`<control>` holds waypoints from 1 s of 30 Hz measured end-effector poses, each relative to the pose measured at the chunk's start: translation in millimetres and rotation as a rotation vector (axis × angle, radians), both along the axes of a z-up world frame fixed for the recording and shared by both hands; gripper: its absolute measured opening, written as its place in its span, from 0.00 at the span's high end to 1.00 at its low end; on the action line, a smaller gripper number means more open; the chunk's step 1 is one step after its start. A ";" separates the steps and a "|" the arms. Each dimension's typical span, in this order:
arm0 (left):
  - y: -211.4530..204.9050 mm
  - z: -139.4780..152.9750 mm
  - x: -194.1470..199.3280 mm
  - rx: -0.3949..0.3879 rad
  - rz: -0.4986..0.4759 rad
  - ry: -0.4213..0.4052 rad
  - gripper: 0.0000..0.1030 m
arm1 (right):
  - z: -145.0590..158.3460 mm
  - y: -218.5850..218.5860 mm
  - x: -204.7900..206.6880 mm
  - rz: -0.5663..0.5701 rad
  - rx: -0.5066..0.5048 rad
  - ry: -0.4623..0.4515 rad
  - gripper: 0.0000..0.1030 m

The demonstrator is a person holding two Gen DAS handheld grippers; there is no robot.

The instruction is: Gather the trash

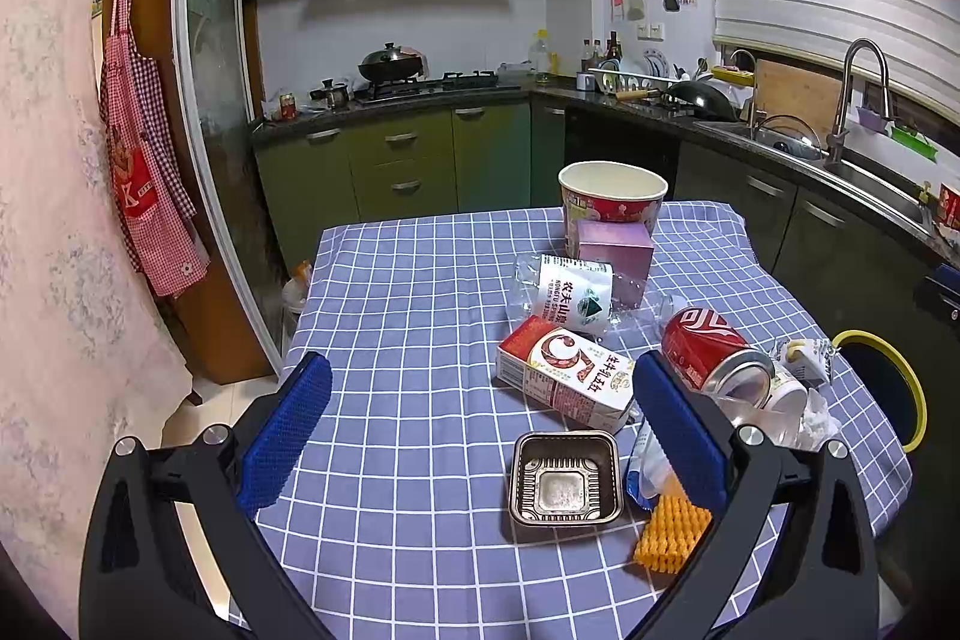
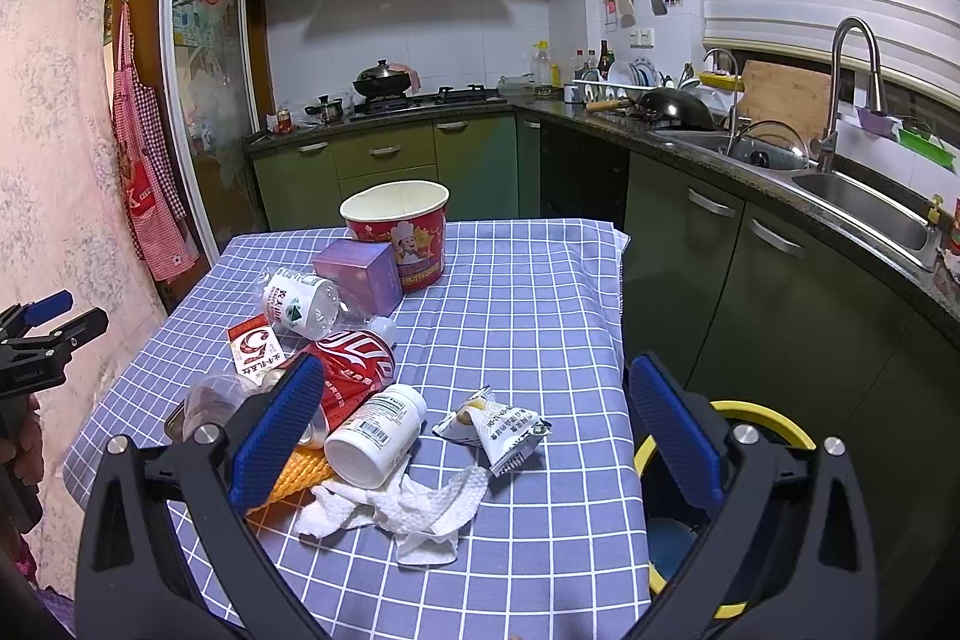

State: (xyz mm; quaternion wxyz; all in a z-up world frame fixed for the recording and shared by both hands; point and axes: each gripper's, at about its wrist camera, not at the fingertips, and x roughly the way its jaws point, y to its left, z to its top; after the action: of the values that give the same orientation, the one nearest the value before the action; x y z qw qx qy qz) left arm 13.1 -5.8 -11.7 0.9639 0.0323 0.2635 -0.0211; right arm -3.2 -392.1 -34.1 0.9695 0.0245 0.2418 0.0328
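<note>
In the green kitchen, trash lies on the checked table (image 2: 528,292), so the empty, wide-apart right gripper (image 2: 474,418) should pinch the snack wrapper (image 2: 498,427) near the right edge, then drop it in the yellow-rimmed bin (image 2: 762,421) beside that edge, while the left gripper (image 1: 480,430) waits, also spread and empty.

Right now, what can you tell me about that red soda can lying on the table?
The red soda can looks like aluminium, red with white swirling lettering and a bare silver end. It lies on its side on the blue checked tablecloth, dented. The milk carton lies close on one side, and the white pill bottle rests against it on the other. A crushed clear water bottle lies just behind it. Neither gripper holds it.
</note>
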 end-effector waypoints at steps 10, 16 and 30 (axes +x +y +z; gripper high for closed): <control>-0.3 -2.2 0.3 0.000 -0.002 0.003 0.04 | 0.0 -0.2 -0.3 0.000 0.002 -0.001 0.06; -2.6 -2.8 0.3 0.006 -0.003 0.006 0.04 | -0.8 0.6 -0.1 -0.001 0.003 0.003 0.06; -8.0 -1.0 9.8 0.021 -0.024 0.023 0.04 | -8.1 -2.1 4.9 -0.007 0.018 0.017 0.06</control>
State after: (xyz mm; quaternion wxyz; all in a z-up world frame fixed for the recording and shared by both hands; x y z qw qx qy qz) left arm 22.9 -13.9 -12.7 0.9601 0.0451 0.2741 -0.0304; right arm 1.7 -394.2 -42.2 0.9672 0.0342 0.2496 0.0312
